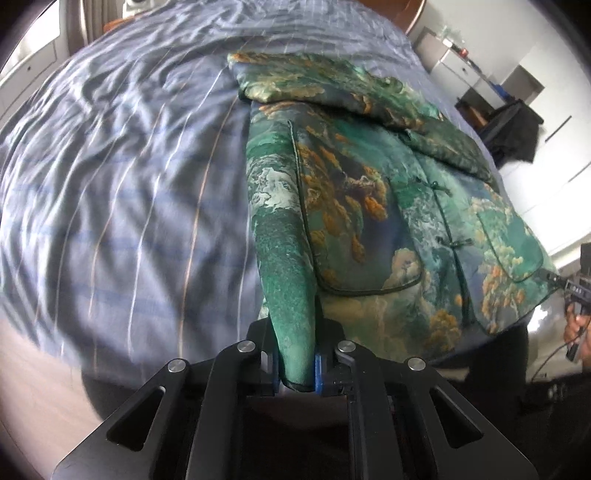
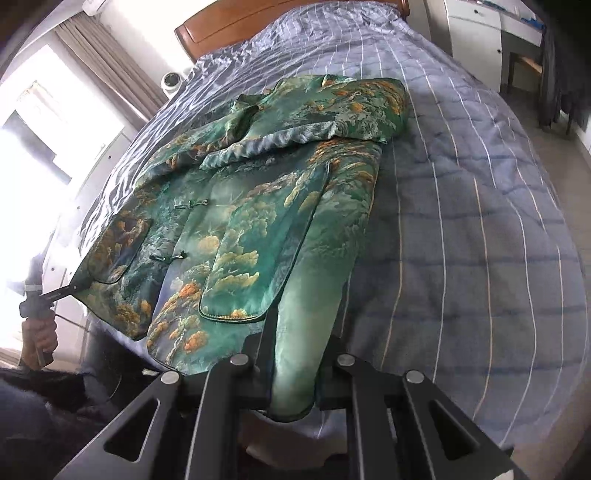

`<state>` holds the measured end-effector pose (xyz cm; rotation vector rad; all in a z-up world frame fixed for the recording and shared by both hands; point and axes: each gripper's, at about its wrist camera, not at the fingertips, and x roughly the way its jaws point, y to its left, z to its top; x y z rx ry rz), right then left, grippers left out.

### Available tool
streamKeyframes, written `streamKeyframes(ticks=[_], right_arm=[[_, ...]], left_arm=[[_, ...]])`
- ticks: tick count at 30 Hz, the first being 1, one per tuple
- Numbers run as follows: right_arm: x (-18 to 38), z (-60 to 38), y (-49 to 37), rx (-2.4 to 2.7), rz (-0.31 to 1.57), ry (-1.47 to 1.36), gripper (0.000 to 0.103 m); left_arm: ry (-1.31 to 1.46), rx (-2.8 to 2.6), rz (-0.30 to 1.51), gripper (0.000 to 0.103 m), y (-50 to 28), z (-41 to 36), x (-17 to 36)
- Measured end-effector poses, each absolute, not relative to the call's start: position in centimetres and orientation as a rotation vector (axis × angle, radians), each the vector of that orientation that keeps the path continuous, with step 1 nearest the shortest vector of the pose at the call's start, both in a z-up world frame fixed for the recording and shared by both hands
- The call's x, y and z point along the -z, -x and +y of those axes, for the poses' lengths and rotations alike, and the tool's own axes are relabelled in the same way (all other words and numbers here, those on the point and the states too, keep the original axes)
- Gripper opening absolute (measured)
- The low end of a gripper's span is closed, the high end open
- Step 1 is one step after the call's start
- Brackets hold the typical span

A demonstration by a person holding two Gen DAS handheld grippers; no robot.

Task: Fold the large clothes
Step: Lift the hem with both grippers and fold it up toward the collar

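Note:
A green jacket with orange and white landscape print (image 1: 369, 206) lies front-up on the bed, its sleeves folded across the chest; it also shows in the right wrist view (image 2: 236, 221). My left gripper (image 1: 295, 369) is shut on the jacket's hem corner at the bed's near edge. My right gripper (image 2: 291, 387) is shut on the opposite hem corner. Each gripper shows small in the other's view, the right one (image 1: 569, 284) and the left one (image 2: 62, 290), clamped on the hem.
The blue striped bedsheet (image 1: 129, 184) covers the bed. A wooden headboard (image 2: 258, 18) stands at the far end. White cabinets (image 1: 480, 66) and a dark chair (image 1: 513, 125) stand beside the bed. A curtained window (image 2: 55, 110) is at the left.

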<state>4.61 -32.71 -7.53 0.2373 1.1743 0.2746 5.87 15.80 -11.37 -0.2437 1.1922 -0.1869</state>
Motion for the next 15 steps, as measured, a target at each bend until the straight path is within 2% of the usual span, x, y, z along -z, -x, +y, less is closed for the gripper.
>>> streamKeyframes(ticks=[3, 7, 11, 15], right_arm=[[6.8, -32.9, -2.4, -0.319, 1.231, -0.255, 0.015], [4.2, -33.1, -1.0, -0.402, 1.239, -0.293, 0.014], [1.3, -34.5, -4.2, -0.441, 1.125, -0.362, 0.014], [0.7, -36.2, -11.0, -0.454, 1.029, -0.403, 0.014]], left_arm=[[0.256, 0.201, 1.276, 0.010, -2.4, 16.4, 10.7], [0.311, 0.224, 1.244, 0.010, -2.0, 17.6, 7.2], [0.412, 0.242, 1.126, 0.010, -7.2, 19.2, 3.5], [0.459, 0.256, 1.038, 0.010, -15.8, 19.7, 1.8]])
